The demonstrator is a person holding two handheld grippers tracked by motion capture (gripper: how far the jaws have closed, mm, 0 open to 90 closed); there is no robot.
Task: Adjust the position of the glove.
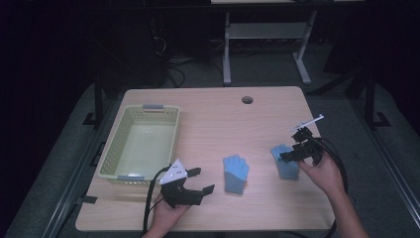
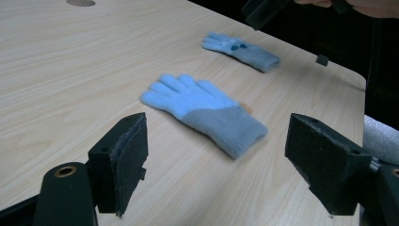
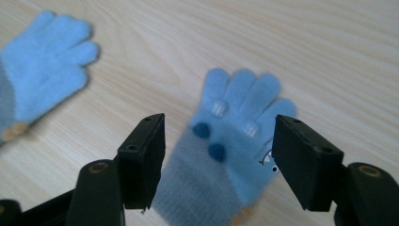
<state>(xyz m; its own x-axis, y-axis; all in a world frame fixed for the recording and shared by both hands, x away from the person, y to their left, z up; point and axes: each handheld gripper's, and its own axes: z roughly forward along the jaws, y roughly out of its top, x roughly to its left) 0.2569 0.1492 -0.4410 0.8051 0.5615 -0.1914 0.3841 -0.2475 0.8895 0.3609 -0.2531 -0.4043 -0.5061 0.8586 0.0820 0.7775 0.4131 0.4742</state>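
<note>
Nearest to us, our left tongs (image 1: pixel 198 180) hover low over the near edge of the tabletop (image 1: pixel 208 111), jaws spread wide and holding nothing, aimed at the plain blue glove (image 1: pixel 235 173) that lies flat just beyond them, fingers pointing to the far side. A little farther and to the right, our right tongs (image 1: pixel 292 154) hang directly over the patterned blue glove (image 3: pixel 235 141), jaws also spread, one on each side of its grey cuff without yet touching it. At the far left stands the yellow basket (image 1: pixel 115 144), well apart from both gloves and with nothing inside that we can make out. We judge that the right tongs are about to close on the patterned glove, and here is the risk: the knit lies thin against the wood, so if we close too high the pads may slide over the fabric and miss it. A pinch at the cuff's edge alone could let the glove slip free as we lift, and a long carry to the basket gives it time to fall.
</note>
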